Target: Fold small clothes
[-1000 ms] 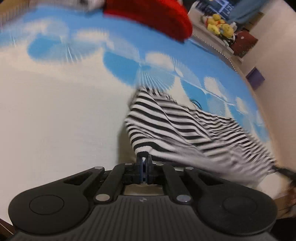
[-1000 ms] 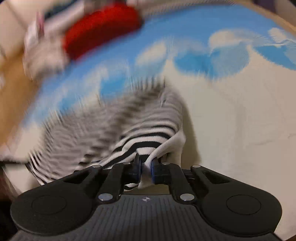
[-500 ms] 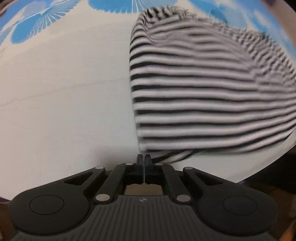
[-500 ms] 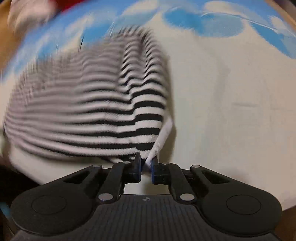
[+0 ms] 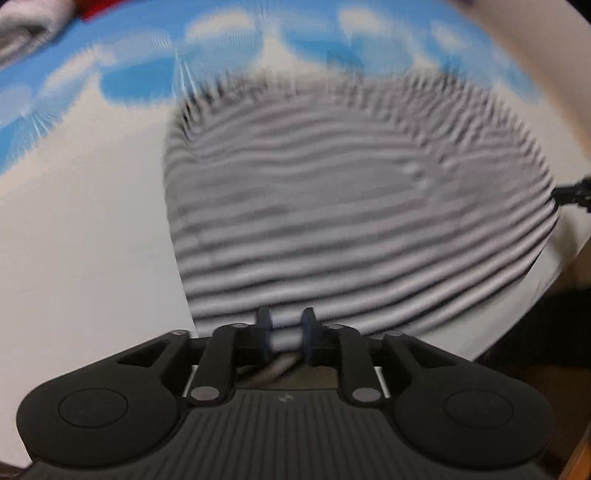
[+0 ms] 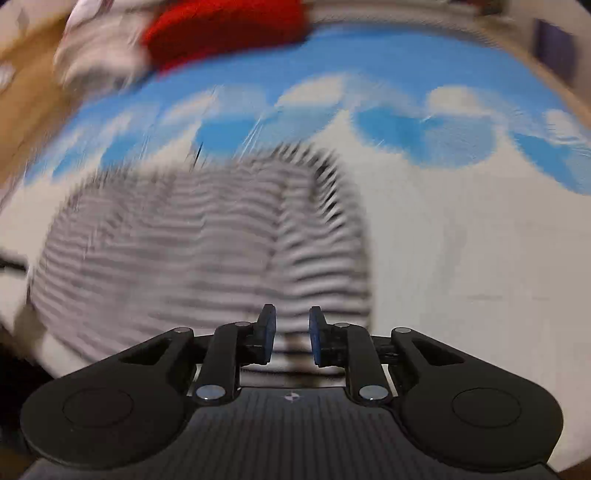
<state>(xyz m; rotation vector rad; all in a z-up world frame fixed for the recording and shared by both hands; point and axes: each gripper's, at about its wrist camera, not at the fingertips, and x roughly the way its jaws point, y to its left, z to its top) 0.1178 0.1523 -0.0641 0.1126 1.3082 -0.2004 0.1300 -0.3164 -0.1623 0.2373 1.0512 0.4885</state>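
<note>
The black-and-white striped garment point(image 5: 354, 206) lay spread flat on the blue-and-white cloth point(image 5: 74, 221) that covered the surface, its stripes smeared by blur in both views; its near hem ran just under the tips of both tools. The left tongs point(image 5: 286, 325) stood parted, having just been opening — the striped hem showed in the gap between the blue pads, but the pads did not press on it, and a loose fold of fabric sat lower down between the black arms. The right tongs point(image 6: 291, 328) had likewise just been opening; their pads stood apart over the garment's near right corner, stripes visible between them, nothing clamped. In the right wrist view the garment point(image 6: 192, 251) filled the left half of the cloth point(image 6: 461, 258), its right edge standing up in a ragged blur; beyond it, at the far edge, lay a red item point(image 6: 221, 29) beside some pale fabric point(image 6: 99, 55). In the left wrist view a dark object point(image 5: 574, 194) touched the garment's right edge — too blurred to identify.
</note>
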